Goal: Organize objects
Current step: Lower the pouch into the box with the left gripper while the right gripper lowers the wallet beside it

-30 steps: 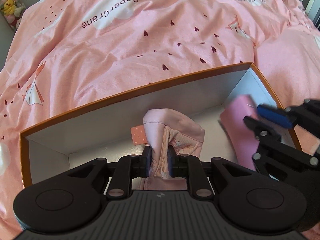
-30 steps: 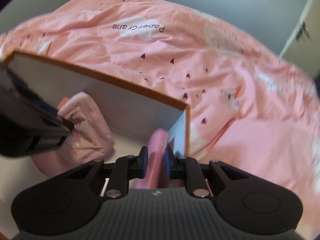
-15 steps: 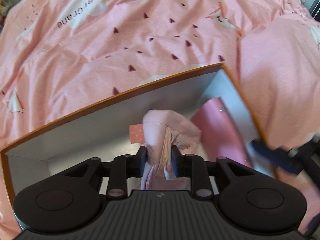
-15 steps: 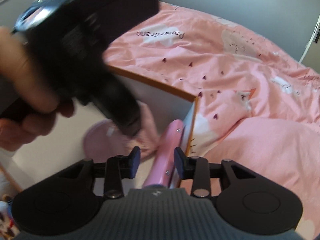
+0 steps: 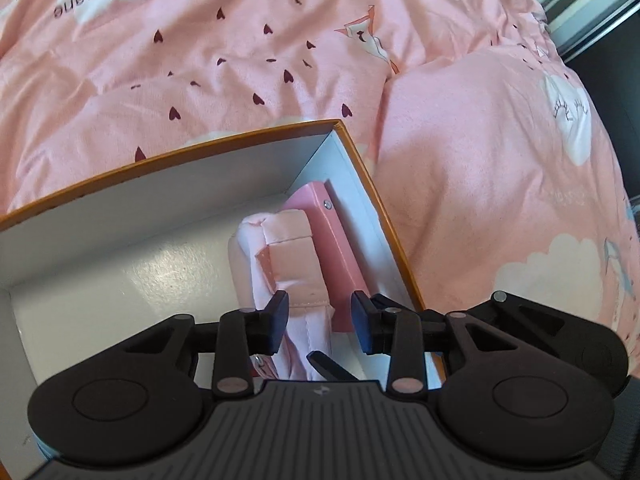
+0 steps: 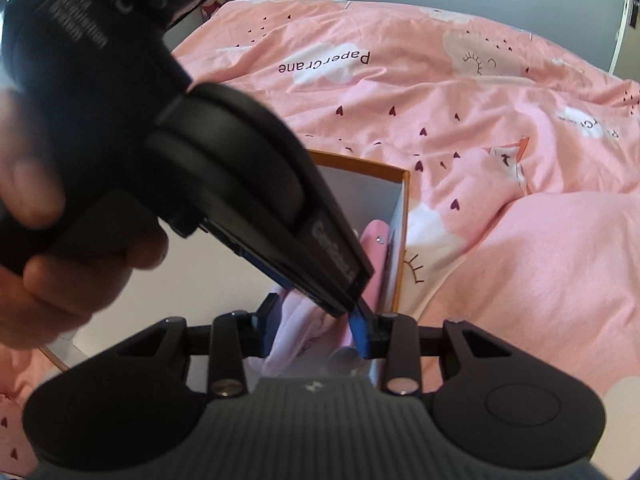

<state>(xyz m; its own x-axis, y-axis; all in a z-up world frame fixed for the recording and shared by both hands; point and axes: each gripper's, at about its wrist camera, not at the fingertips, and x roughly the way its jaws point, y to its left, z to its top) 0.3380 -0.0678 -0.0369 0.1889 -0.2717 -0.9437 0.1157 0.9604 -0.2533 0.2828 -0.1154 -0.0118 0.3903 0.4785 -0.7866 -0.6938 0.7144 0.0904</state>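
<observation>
A pink duvet (image 5: 240, 80) printed with hearts, clouds and the words "PaperCrane" covers the bed and fills both views. On it sits an open box (image 5: 372, 196), orange outside and white inside. Two things lie in its right end: a folded pale-pink cloth (image 5: 280, 256) and, just beside it against the right wall, a flat pink case (image 5: 340, 256) with a small silver stud near its far corner.

The left gripper (image 5: 320, 322) points steeply down over the box, its jaws opening; the near end of the cloth lies between them, and the pads do not press on it. In the right wrist view the left gripper's black body (image 6: 224, 184) crosses the frame, held by a blurred hand (image 6: 44, 248).

The right gripper (image 6: 314, 330) hangs over the same end of the box, its jaws partly apart, with pale cloth (image 6: 296, 332) seen between them but not gripped.
</observation>
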